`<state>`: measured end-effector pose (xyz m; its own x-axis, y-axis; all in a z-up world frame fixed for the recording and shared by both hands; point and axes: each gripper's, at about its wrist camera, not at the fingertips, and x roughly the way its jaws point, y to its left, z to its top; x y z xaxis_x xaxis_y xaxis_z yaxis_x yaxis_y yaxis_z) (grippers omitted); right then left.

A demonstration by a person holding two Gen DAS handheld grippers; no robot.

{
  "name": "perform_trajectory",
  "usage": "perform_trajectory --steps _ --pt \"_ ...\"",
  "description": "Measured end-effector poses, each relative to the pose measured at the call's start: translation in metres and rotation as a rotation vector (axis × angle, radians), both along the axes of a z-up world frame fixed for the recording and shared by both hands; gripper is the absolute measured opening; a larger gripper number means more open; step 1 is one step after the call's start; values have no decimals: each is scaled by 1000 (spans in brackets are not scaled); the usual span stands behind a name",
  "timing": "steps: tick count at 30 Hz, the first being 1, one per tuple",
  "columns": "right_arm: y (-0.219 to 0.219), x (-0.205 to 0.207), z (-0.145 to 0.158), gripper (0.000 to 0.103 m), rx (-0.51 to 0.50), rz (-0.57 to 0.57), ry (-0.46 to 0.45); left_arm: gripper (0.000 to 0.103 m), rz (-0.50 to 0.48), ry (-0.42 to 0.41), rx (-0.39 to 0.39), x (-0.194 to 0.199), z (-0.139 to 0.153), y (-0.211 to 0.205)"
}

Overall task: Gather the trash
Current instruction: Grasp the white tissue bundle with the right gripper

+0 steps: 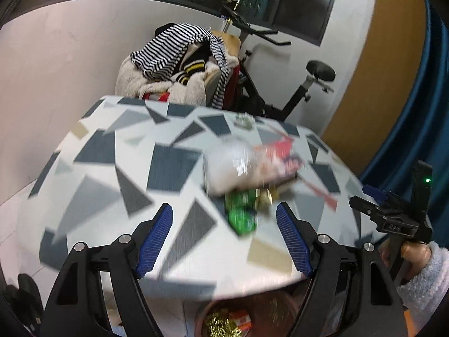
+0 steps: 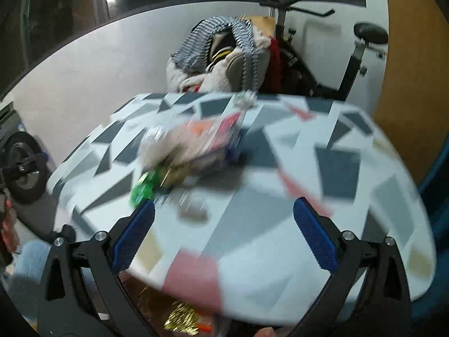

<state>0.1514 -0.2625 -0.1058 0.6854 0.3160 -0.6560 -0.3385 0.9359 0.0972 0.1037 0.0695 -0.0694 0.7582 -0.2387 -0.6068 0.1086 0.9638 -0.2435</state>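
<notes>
Both the left gripper (image 1: 224,241) and right gripper (image 2: 224,233) hang spread wide with nothing in them over the patterned tablecloth (image 1: 112,168), while the trash pile (image 1: 252,165), green wrapper (image 1: 241,213) included, sits mid-table, kinda blurry.

Much bare surface is seen on the round table with the grey and white geometric cloth (image 1: 118,168), at its left and near part. The middle is blocked by a blurred heap of plastic wrappers (image 1: 247,165) with a green wrapper (image 1: 241,210) touching it.
</notes>
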Motion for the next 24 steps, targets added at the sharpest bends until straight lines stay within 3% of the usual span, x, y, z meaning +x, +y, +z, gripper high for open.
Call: perform_trajectory --steps 4,9,16,24 --pt "1 70 22 97 -7 -3 4 74 -5 -16 -14 54 24 17" --pt "18 174 21 97 -70 39 26 74 4 -19 -10 115 25 41" --pt "72 314 -21 97 -204 203 70 74 19 56 -79 184 -21 70" --pt "117 401 -70 90 -239 234 206 74 -22 168 -180 216 -70 70"
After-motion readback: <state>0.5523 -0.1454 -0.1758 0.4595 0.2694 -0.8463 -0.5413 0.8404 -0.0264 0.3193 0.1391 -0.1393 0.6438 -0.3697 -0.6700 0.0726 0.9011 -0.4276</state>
